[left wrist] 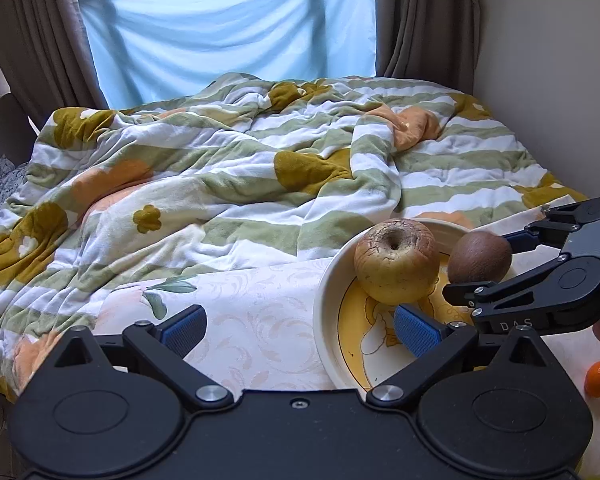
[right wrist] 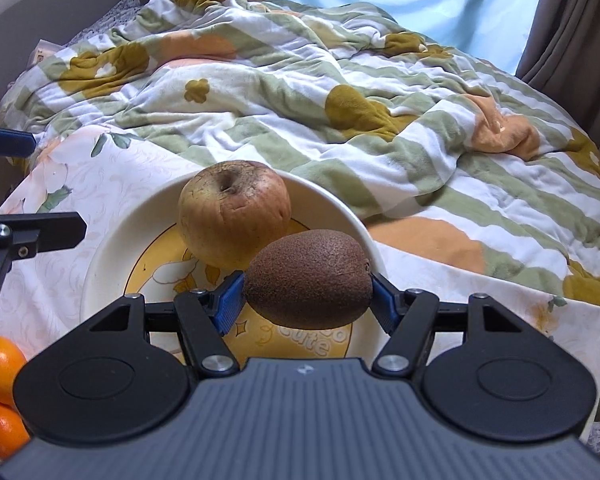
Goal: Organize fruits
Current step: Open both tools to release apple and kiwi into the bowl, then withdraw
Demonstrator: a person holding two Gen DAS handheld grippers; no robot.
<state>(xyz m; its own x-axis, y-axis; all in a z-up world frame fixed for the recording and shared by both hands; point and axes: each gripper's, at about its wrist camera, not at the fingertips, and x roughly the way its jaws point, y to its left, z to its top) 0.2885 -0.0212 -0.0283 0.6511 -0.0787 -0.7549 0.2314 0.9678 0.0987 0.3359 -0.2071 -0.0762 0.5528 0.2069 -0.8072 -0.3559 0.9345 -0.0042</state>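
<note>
Your right gripper (right wrist: pixel 308 300) has the kiwi (right wrist: pixel 309 278) clamped between its blue pads, one pad pressed to each end of the fruit, and it hangs over the plate (right wrist: pixel 112 240) near the plate's right rim. Whether the kiwi's underside touches the plate you cannot tell from either view. From the left wrist view the same kiwi (left wrist: pixel 480 256) sits between the right gripper's fingers (left wrist: pixel 480 294), just beside the apple (left wrist: pixel 396 260). The apple is wrinkled and yellow-brown, resting upright on the plate (left wrist: pixel 328 280) with its stem hollow facing up, toward the far side of the dish. Your left gripper (left wrist: pixel 300 326) stands wide with nothing between its pads; its right pad (left wrist: pixel 418 330) reaches over the near edge of the plate just short of the apple, while the other pad hovers over the pale floral cloth (left wrist: pixel 252 320) beside the dish. The plate lies on that cloth at the near edge of a bed covered by a rumpled striped blanket (left wrist: pixel 220 160). Two oranges (right wrist: pixel 0 396) lie on the cloth at the lower left of the right wrist view, well apart from the plate, and one orange (left wrist: pixel 599 378) shows at the lower right of the left wrist view.
</note>
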